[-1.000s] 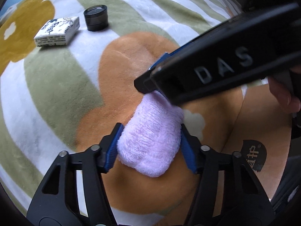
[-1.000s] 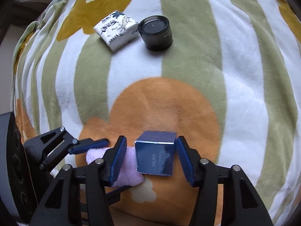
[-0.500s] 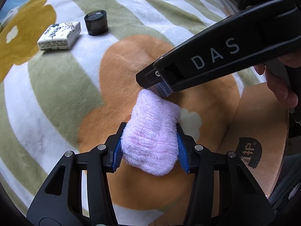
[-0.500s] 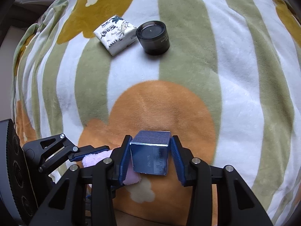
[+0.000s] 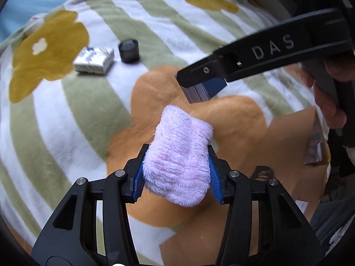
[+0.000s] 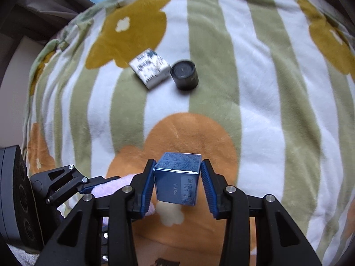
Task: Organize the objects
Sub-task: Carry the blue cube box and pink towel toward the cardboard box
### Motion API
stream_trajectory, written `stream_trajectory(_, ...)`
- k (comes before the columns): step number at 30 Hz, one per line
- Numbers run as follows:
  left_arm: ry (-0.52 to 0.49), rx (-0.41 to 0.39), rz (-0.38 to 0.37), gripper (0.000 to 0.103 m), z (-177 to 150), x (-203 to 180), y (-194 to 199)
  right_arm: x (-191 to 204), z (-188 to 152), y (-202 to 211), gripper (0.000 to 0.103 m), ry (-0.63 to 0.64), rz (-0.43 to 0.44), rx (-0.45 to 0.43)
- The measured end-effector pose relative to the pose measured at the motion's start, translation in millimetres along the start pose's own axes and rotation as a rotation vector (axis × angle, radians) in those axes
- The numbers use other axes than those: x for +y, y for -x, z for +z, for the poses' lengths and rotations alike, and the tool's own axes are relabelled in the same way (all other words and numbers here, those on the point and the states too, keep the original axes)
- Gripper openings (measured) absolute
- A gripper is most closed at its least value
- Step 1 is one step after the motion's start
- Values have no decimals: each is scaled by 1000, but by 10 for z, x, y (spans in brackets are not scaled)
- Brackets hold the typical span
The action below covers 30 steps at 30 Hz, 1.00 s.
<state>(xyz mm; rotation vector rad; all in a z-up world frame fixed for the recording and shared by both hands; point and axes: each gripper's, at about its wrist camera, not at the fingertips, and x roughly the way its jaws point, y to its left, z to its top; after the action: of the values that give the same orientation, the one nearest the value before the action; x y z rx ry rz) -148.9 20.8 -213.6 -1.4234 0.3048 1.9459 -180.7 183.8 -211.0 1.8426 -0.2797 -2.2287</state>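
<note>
I have both loads clear of the striped blanket [image 6: 255,71]. Left gripper [image 5: 176,173]: blue pads pinch the pink plush cloth [image 5: 179,155] at its lower half, the free end standing toward 12 o'clock. Right gripper [image 6: 177,186]: pads clamp the two side faces of the blue carton [image 6: 178,178], which hangs tilted with one bottom corner lowest.

My read of the step: carry both to wherever they get grouped, likely the white patterned box [image 6: 149,67] and black jar [image 6: 184,74], which sit just beside each other at 12 o'clock on the blanket. To do it well I keep the squeeze steady and travel level. The cloth is soft and can creep out, so no jerks. The carton is glossy and could pivot between the pads. I keep the two rigs apart; in the left view the other tool crosses close at 1 o'clock.

Hard to make out:
- Brown cardboard [image 5: 286,146] at 4 o'clock: cut off, its dark print unreadable.
- In the left view, the carton is mostly covered by the tool.
- Carton small print is blurred; only "PROYA" reads.
- Whether the jar and box touch, I cannot tell.
</note>
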Motion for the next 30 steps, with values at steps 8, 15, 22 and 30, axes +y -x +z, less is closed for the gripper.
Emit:
stream_trajectory(8,79,-98,80,45,15,-385,667,430,-165,485,38,56,43,-56)
stream_trajectory(15,142,-130,122,45,-206,-757,982,512,-598,896,38,108,39,-90)
stream_trajectory(22,206,-102,169,45,-647,-1076,1011,454,-1091,1073,38,120,31,-84)
stream_trajectory(30,275,-74,165,45,-1094,-1293,784,306,-1627,913,38,121,3,-40)
